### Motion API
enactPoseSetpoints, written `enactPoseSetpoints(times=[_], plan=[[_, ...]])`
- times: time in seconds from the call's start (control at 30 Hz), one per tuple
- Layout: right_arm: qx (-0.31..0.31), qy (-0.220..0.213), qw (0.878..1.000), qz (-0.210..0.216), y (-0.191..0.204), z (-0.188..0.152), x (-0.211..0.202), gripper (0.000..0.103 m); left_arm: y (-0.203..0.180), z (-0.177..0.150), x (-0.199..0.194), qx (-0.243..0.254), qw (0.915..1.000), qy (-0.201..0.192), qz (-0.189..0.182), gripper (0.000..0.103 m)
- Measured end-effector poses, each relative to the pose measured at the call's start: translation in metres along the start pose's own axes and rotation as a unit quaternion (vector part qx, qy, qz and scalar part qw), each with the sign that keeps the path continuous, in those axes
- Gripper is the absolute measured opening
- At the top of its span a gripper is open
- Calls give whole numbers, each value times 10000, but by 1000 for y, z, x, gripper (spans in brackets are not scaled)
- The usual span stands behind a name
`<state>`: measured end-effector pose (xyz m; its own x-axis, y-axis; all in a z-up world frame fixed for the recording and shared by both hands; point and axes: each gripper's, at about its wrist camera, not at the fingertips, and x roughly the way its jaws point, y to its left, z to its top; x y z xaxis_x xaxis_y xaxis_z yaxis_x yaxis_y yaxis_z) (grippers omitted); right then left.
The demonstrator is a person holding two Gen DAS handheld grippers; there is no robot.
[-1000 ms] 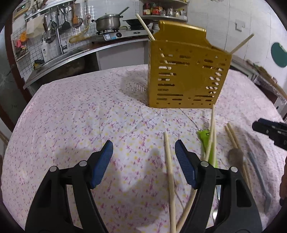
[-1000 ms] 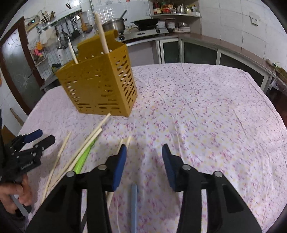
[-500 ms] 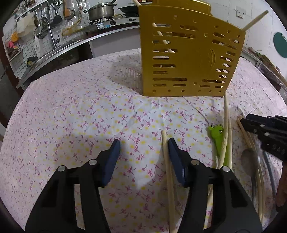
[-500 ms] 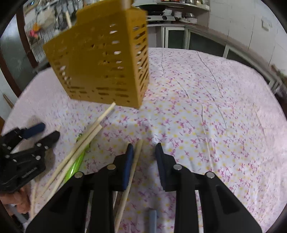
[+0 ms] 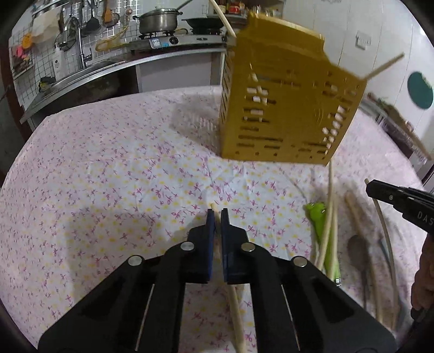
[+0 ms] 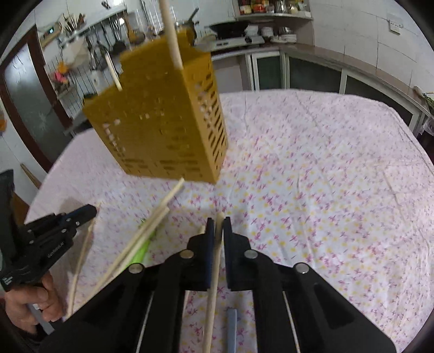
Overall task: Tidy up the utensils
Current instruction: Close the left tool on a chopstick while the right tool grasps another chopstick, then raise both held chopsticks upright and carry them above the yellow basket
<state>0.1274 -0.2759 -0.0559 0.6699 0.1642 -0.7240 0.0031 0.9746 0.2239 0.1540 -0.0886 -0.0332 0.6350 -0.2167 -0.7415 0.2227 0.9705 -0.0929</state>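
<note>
I count two of my tools, left (image 5: 217, 217) and right (image 6: 218, 225). One yellow holder (image 5: 284, 108) with two chopsticks (image 6: 172, 38) standing in it. One green utensil (image 5: 318, 222), one spoon (image 5: 356, 248), one blue handle (image 6: 232, 325) on the desk.

- We see a bench (image 5: 114, 168) draped in a white cloth printed with small pink and yellow flowers.
- Behind it, a steel counter (image 5: 152, 58) runs along a white tiled wall (image 5: 122, 30), with a sink tap (image 5: 81, 46) at its left.
- A lidded steel pot (image 5: 158, 23) sits on a gas stove (image 5: 173, 39), a dark wok (image 5: 204, 23) beside it.
- Ladles hang from a wall rail (image 5: 92, 19).
- From the right wrist view, glass-fronted cabinets (image 6: 303, 73) line the wall under a brown counter, and a shelf (image 6: 271, 12) above holds jars.
- A dark door (image 6: 29, 103) stands at the left.
</note>
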Motion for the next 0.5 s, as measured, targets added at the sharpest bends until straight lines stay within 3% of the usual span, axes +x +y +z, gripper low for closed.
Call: enactPoseSetpoints(times=[0.23,0.5], plan=[[-4,-558,9982,217,-1,10,-36,7,4,8,-26,-112,9982,-579,-119,0],[-223,-1694,9840,501,7,15,-94,6,6,14,-69,-228,9896,-1383,-311,0]])
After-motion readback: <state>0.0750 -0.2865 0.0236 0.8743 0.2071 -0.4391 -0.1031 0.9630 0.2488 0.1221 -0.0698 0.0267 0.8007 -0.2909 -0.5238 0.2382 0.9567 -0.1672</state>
